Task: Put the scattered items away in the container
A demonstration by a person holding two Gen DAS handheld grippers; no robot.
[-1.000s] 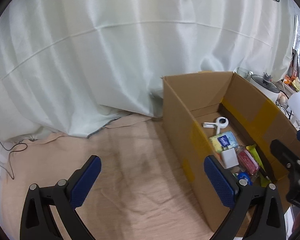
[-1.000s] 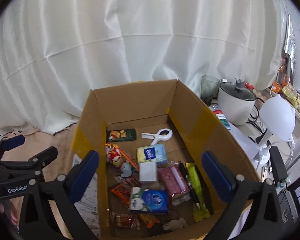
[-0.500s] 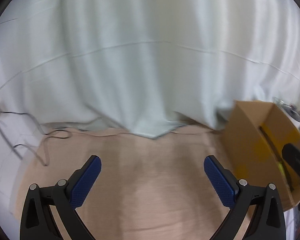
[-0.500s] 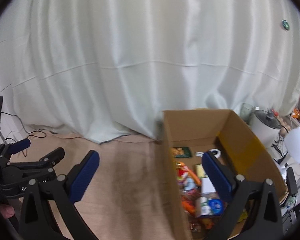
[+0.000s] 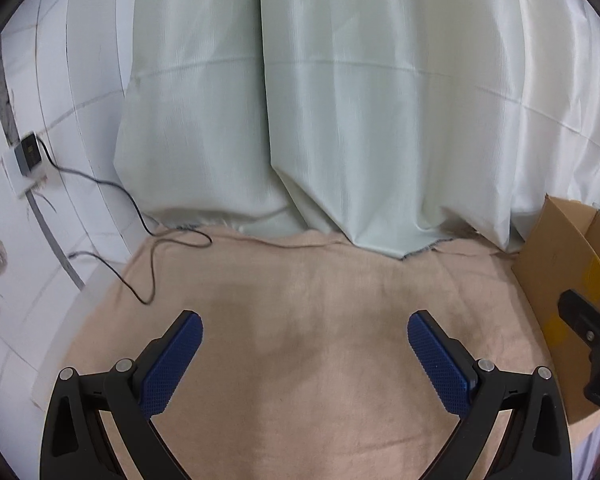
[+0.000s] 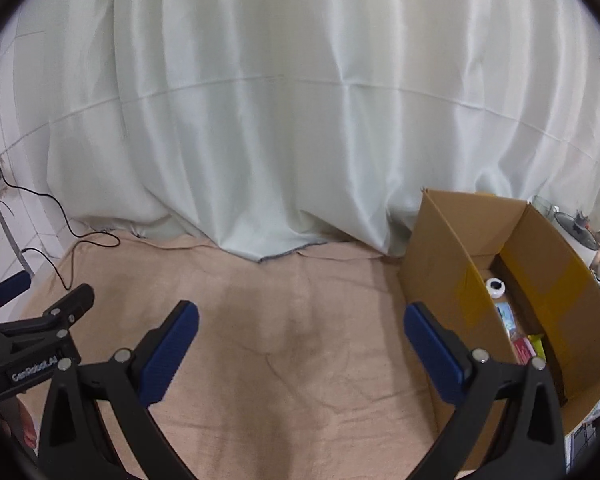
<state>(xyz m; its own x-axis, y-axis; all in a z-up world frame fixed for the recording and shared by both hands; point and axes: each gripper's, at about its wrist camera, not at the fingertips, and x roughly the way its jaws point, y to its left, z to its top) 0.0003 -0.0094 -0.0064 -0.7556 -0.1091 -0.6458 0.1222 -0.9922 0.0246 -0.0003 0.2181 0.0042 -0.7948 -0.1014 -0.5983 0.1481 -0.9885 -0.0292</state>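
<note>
The open cardboard box (image 6: 440, 280) stands at the right on the beige cloth (image 6: 292, 340); part of its side also shows in the left wrist view (image 5: 556, 276). Inside it I see a white clip (image 6: 495, 286) and several small packets (image 6: 522, 350). My left gripper (image 5: 305, 354) is open and empty above bare cloth (image 5: 300, 300). My right gripper (image 6: 301, 344) is open and empty, left of the box. The left gripper also shows at the left edge of the right wrist view (image 6: 32, 320).
A white curtain (image 6: 280, 120) hangs behind the cloth. A black cable (image 5: 148, 240) runs from a wall socket (image 5: 28, 156) onto the cloth's far left. A rice cooker (image 6: 576, 232) stands behind the box at the right.
Both grippers have swung left, away from the box. The box has slid from the middle of each view to the right edge. Both stay open and empty.
</note>
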